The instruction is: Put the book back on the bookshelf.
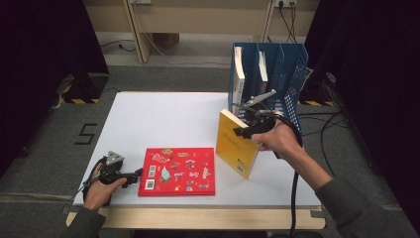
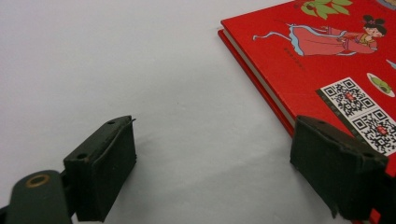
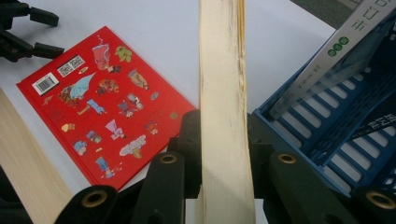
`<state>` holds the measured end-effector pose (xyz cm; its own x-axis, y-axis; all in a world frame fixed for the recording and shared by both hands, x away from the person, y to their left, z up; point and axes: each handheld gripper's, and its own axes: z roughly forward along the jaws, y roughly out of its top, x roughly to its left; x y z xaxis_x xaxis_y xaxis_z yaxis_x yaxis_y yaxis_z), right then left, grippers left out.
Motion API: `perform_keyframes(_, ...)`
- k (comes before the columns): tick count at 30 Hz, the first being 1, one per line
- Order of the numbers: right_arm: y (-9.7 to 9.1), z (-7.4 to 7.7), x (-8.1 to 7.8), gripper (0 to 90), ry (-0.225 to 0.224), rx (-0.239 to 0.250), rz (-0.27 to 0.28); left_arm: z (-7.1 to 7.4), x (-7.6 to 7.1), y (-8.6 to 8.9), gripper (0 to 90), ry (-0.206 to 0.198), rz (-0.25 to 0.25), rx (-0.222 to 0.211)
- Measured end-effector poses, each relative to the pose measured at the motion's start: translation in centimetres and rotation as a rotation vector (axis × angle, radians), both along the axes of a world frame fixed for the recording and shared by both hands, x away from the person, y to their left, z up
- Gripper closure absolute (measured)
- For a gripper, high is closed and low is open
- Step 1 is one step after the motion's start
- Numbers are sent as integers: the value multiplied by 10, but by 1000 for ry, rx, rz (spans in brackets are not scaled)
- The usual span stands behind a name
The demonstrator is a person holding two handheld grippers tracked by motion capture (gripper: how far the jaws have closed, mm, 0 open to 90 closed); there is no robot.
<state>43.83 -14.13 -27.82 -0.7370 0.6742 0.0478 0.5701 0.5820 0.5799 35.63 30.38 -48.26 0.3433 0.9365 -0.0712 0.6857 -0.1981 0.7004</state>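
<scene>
Right gripper point(image 1: 246, 130) is clamped on the yellow book point(image 1: 236, 144), jaws pressing both faces near its top edge. In the right gripper view the page block point(image 3: 223, 116) runs straight up between the two jaws, pads tight against it on either side. The book stands tilted on the table point(image 1: 163, 119), lower corner touching the surface near the right front, top leaning toward the rack point(image 1: 282, 69). It sits just in front of the rack, not inside any slot.

Left gripper point(image 1: 130, 176) rests low on the table at near left, jaws wide apart with nothing between them. In the left gripper view the right jaw overlaps the near edge of the red book point(image 2: 327, 60); cannot tell if it touches. The left jaw sits over bare table.

The red book point(image 1: 177, 171) lies flat, cover up, near the front centre, between the two grippers. It is just left of the yellow book, apart from it.

The blue rack stands at far right of the table, with upright dividers. Two books stand in it: a white book point(image 1: 239, 74) in the left slot and another point(image 1: 262, 67) in the next slot to the right. In the right gripper view one racked book point(image 3: 336, 51) leans against the blue wall.
</scene>
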Motion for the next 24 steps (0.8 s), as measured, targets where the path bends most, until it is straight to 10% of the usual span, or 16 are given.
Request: perform_keyframes(24,-74,51,-20,752,-77,118,-162,0,0,0,134,1,0,1)
